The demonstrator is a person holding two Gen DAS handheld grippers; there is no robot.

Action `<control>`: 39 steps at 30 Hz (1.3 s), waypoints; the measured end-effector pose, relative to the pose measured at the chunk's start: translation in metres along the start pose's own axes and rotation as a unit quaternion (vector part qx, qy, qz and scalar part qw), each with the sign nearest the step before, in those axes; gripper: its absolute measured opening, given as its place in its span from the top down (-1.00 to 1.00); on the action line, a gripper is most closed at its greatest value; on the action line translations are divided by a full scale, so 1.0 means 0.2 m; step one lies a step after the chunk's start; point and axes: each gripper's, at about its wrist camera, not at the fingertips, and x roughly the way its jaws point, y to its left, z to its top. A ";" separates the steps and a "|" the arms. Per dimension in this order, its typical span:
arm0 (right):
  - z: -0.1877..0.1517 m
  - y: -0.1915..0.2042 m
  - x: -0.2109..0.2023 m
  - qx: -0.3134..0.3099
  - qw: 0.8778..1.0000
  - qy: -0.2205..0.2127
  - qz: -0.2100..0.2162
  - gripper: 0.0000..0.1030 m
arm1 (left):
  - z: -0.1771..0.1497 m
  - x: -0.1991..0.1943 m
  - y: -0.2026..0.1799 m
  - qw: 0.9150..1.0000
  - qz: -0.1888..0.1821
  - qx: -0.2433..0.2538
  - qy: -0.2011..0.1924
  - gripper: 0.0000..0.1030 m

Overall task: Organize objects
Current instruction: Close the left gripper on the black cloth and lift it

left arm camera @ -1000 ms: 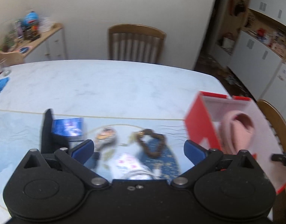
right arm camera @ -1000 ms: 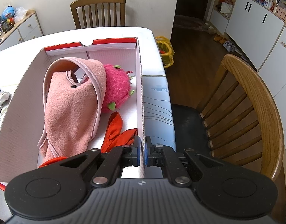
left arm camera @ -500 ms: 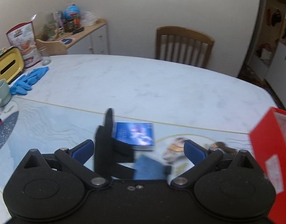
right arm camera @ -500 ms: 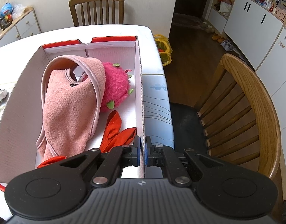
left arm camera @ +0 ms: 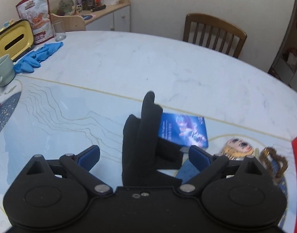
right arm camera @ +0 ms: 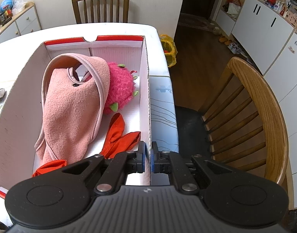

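Left claw (left arm camera: pixel 144 156): jaws spread wide, gripping nothing. A black fabric glove (left arm camera: pixel 146 137) lies directly ahead between the blue pads, its long axis running away from the claw, one finger standing up. Whether the pads touch it cannot be told. Just beyond it lies a blue printed box (left arm camera: pixel 184 129) on the surface (left arm camera: pixel 148 58).

Right claw (right arm camera: pixel 148 157): closed narrowly on the right wall of the red-and-white cardboard box (right arm camera: pixel 146 89), at the surface's right edge. The left claw is judged nearer the glove.
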 end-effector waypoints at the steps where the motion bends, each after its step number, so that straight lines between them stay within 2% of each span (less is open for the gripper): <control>1: 0.00 0.00 0.00 0.000 1.000 0.001 -0.001 0.89 | -0.01 0.01 0.00 1.000 0.001 0.007 0.003 -0.88; 6: 0.00 0.01 0.00 -0.007 1.000 0.001 -0.007 0.87 | -0.05 0.07 0.01 0.999 0.006 0.028 0.024 -0.86; 13: 0.00 0.02 0.00 -0.013 1.000 0.001 -0.013 0.86 | -0.05 0.09 0.05 0.999 0.006 0.018 0.030 -0.70; 16: 0.00 0.02 0.00 -0.014 1.000 0.001 -0.015 0.86 | -0.05 0.09 0.05 1.000 0.000 0.016 0.027 -0.52; 19: 0.00 0.03 0.00 -0.014 1.000 0.002 -0.015 0.85 | -0.05 0.08 0.04 1.000 -0.011 0.017 0.021 -0.19; 21: 0.00 0.03 -0.01 -0.014 1.000 0.001 -0.015 0.86 | -0.05 0.07 0.03 0.999 -0.018 0.019 0.018 0.12; 25: 0.00 0.02 0.00 -0.014 1.000 0.001 -0.015 0.86 | -0.04 0.05 0.02 1.000 -0.011 0.018 0.018 0.40; 27: 0.00 0.02 -0.01 -0.014 1.000 0.000 -0.014 0.86 | -0.04 0.05 0.02 1.000 -0.010 0.020 0.016 0.61; 31: 0.00 0.02 -0.01 -0.012 1.000 0.000 -0.012 0.86 | -0.04 0.02 0.00 1.000 0.008 0.025 0.016 0.79; 39: -0.01 0.01 0.00 -0.008 1.000 0.000 -0.004 0.86 | -0.05 -0.08 -0.01 1.000 0.014 0.017 0.012 0.86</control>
